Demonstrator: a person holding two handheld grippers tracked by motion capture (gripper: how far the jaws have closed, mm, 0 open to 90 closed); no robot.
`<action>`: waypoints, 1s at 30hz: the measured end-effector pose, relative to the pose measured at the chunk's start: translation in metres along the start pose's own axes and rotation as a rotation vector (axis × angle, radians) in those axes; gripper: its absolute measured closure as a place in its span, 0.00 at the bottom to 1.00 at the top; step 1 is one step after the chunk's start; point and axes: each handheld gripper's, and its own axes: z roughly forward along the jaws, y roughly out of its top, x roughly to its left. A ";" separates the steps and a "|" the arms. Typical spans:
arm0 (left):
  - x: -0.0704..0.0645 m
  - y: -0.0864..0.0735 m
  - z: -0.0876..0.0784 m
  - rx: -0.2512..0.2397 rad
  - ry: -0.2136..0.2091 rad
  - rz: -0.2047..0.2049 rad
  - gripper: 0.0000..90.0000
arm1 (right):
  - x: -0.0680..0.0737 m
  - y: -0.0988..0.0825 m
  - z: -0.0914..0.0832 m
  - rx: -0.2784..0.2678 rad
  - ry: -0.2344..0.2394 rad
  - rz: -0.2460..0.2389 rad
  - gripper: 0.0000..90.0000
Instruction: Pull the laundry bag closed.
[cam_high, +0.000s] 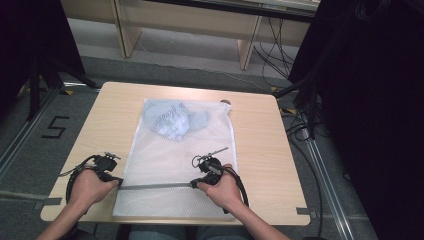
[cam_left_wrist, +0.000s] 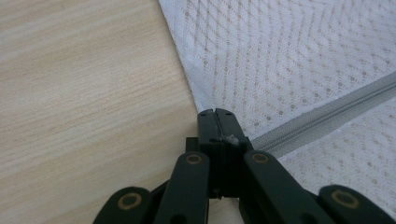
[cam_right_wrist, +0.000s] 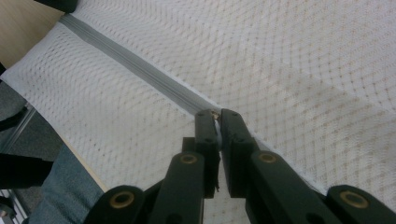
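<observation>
Pale wood table (cam_high: 260, 130) stands on a grey floor (cam_high: 45, 120) marked with a black 5, dark curtains hanging at either side and cables trailing at 3 o'clock. On the table lies a white mesh laundry bag (cam_high: 165, 160) with a bluish garment (cam_high: 172, 120) bunched inside it toward 12 o'clock. A grey zipper (cam_high: 155, 186) runs across the bag near its 6 o'clock edge.

At 8 o'clock of the bag the left gripper (cam_high: 116, 181) sits in the person's left hand (cam_high: 90, 187); its fingers are clenched on the zipper's end, right at the bag's edge where mesh meets bare wood. In the left gripper view the fingers (cam_left_wrist: 208, 128) meet with a small pale bit of the zipper end pinched just beside them.

Farther along the zipper, at about 5 o'clock of the bag, the right gripper (cam_high: 194, 184) is held by the right hand (cam_high: 222, 192). Its fingers (cam_right_wrist: 205, 126) are clamped on the zipper pull (cam_right_wrist: 215, 114), a small brass-coloured piece caught between the tips
</observation>
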 end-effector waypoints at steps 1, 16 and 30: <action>0.000 0.000 0.000 0.001 0.000 0.000 1.00 | -0.001 0.000 0.000 -0.005 -0.001 -0.001 0.97; 0.000 0.001 0.000 0.008 0.000 0.001 1.00 | -0.004 -0.003 -0.003 -0.004 0.002 0.019 0.97; 0.001 0.000 0.000 0.004 -0.005 0.000 1.00 | -0.006 -0.005 -0.004 -0.002 -0.005 0.032 0.97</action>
